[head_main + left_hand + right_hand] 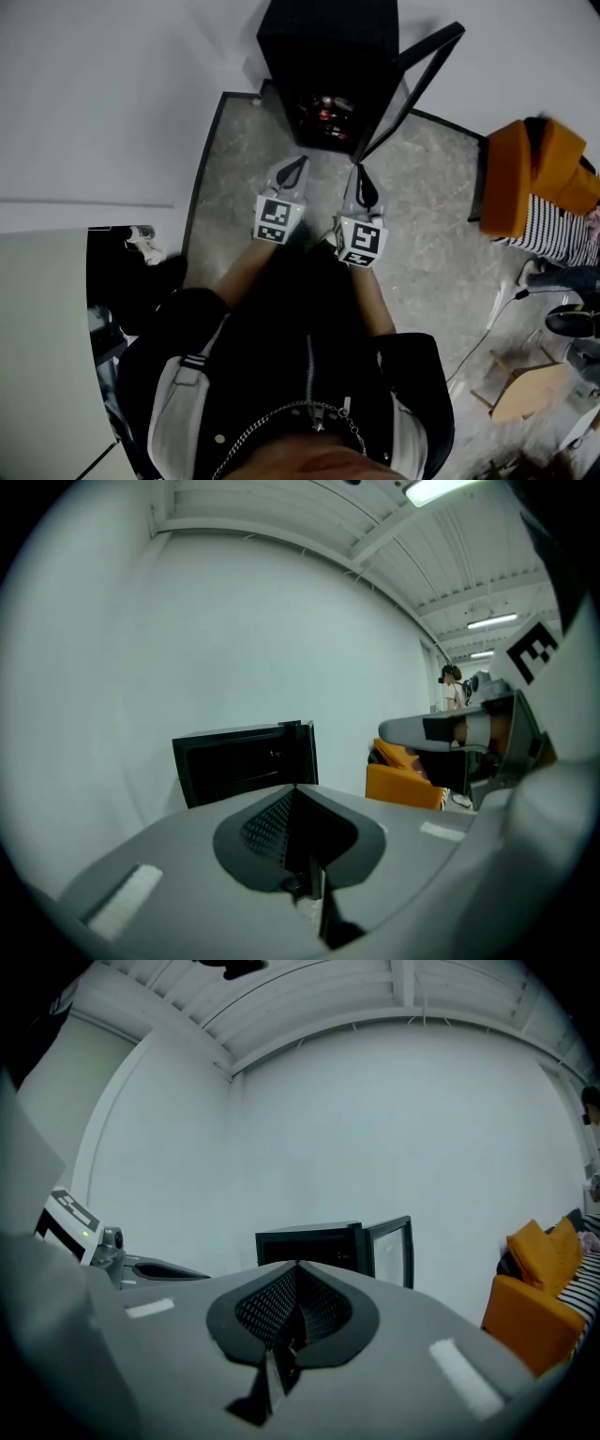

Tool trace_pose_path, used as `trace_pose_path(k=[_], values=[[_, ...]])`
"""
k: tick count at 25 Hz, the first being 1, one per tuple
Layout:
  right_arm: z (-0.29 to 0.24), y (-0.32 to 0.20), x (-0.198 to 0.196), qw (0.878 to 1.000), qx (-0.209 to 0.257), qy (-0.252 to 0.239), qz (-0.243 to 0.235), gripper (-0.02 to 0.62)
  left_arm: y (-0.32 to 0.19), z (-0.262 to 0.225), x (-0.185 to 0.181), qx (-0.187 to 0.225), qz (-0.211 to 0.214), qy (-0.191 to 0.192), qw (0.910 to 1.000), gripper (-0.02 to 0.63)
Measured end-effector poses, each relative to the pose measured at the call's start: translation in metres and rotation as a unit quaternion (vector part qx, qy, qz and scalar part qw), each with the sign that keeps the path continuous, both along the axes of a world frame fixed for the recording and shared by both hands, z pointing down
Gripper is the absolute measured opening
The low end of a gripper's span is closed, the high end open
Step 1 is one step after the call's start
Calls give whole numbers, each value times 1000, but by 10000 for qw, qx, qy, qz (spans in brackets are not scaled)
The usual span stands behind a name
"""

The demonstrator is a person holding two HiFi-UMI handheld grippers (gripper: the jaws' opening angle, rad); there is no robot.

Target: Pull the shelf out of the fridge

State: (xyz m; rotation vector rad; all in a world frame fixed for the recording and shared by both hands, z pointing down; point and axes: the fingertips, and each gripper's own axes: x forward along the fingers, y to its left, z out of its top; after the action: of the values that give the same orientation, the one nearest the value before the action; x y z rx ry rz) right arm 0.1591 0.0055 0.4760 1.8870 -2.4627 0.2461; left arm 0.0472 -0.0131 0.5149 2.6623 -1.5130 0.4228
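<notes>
A small black fridge stands on the floor against the white wall, its glass door swung open to the right. Red items show inside on a shelf. Both grippers hover side by side in front of it, apart from it. My left gripper is shut with nothing in it, and so is my right gripper. The left gripper view shows the fridge ahead beyond the closed jaws. In the right gripper view the fridge and its open door stand ahead.
An orange armchair with a striped cloth stands to the right of the fridge. A cable and a wooden piece lie on the floor at the right. A white cabinet is at my left.
</notes>
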Motion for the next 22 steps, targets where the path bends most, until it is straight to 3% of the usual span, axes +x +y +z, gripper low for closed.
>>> trace_pose_path(k=[10,22], values=[[7,-12,12,9996,-21,279,107,-2,-25,11,1,-145,67,68,9998,11],[4,-72,-7,9983,-64,557,147,-2,-94,22,-12,-318,156,369,9987,11]])
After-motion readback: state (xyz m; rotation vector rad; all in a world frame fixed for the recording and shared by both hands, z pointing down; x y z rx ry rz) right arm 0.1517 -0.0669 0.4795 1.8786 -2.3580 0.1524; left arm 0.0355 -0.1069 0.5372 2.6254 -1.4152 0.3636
